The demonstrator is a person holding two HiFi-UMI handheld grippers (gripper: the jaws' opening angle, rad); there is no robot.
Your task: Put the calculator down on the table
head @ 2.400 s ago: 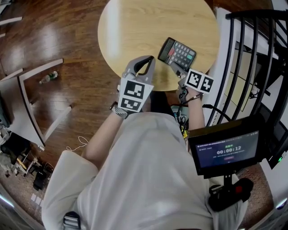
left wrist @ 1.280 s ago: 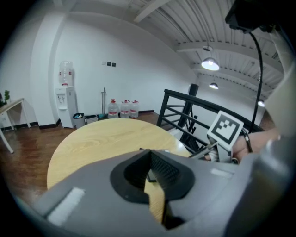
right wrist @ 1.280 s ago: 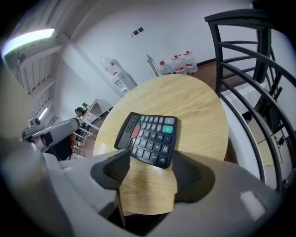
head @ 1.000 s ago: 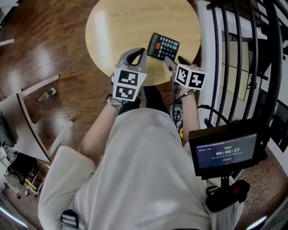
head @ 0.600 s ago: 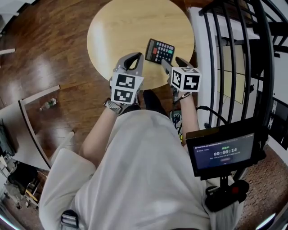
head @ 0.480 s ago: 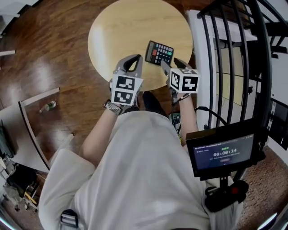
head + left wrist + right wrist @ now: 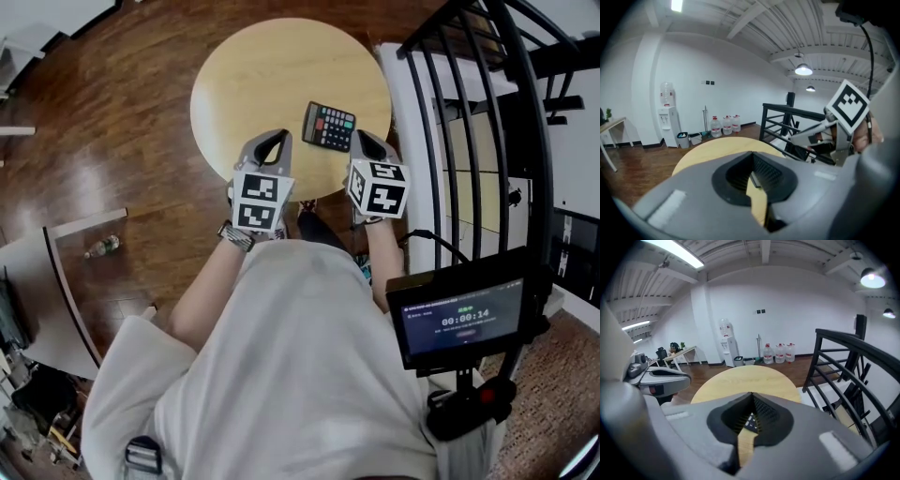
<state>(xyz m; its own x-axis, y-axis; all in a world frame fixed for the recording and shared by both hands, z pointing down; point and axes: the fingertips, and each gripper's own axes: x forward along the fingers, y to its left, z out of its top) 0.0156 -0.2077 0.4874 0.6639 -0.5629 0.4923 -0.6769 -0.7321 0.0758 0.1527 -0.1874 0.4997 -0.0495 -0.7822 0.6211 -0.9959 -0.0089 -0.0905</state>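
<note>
On the round wooden table (image 7: 262, 75), toward its right side, the black calculator (image 7: 329, 126) lies flat with its keys facing up, free of both tools. We hold our left gripper (image 7: 273, 141) above the table's near edge, just left of the calculator, jaws clenched together on nothing. Our right gripper (image 7: 362, 142) hangs just right of the calculator, not touching it; its jaws have just been closing and meet with nothing between them.
</note>
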